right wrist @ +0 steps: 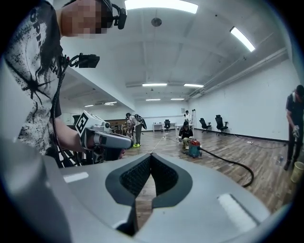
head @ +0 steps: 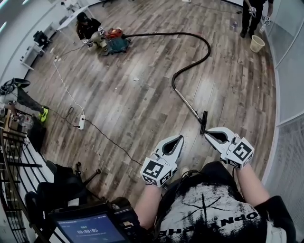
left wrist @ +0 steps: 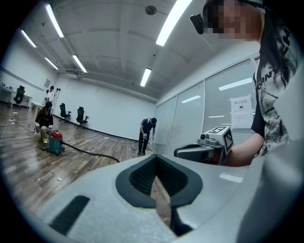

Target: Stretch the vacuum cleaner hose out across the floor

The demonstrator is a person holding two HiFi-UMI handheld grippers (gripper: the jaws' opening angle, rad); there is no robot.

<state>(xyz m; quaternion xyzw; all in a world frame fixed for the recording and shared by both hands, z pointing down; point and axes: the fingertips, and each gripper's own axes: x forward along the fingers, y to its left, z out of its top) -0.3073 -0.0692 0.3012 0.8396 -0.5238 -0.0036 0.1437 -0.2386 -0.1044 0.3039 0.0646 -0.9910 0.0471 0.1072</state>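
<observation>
Hose [head: 205,52]: black, lying on the wood floor [head: 133,99] and not straight. In the head view it leaves the red-and-teal vacuum cleaner [head: 114,44] at upper left and runs right. It swings round in a wide bend, doubles back into a tighter curve, then joins a rigid wand [head: 187,105]. The wand ends in a black floor nozzle [head: 204,122], the end nearest the person.

Left gripper [head: 181,138]: jaws closed together, nothing between the pads (its own view shows only floor through the slit). Right gripper [head: 206,135]: jaws likewise closed and empty. In the head view its tip sits just beside the near end of the nozzle; contact cannot be judged from there. The two grippers are side by side, tips pointing toward the nozzle.

Surroundings:
- A crouching person [head: 88,26] is right beside the vacuum cleaner.
- A standing person [head: 254,14] is at top right, near a pale bucket [head: 257,43], which is well apart from the hose bend.
- A small scrap of litter [head: 136,79] lies on the boards left of the tight curve.
- A white power strip [head: 81,122] lies left of the wand, well apart. A white cord [head: 64,88] runs from it toward the upper left, and a black cable [head: 111,141] trails toward the left gripper.
- A black chair base [head: 78,178] is at lower left.
- A glass partition [head: 290,71] runs along the right.
</observation>
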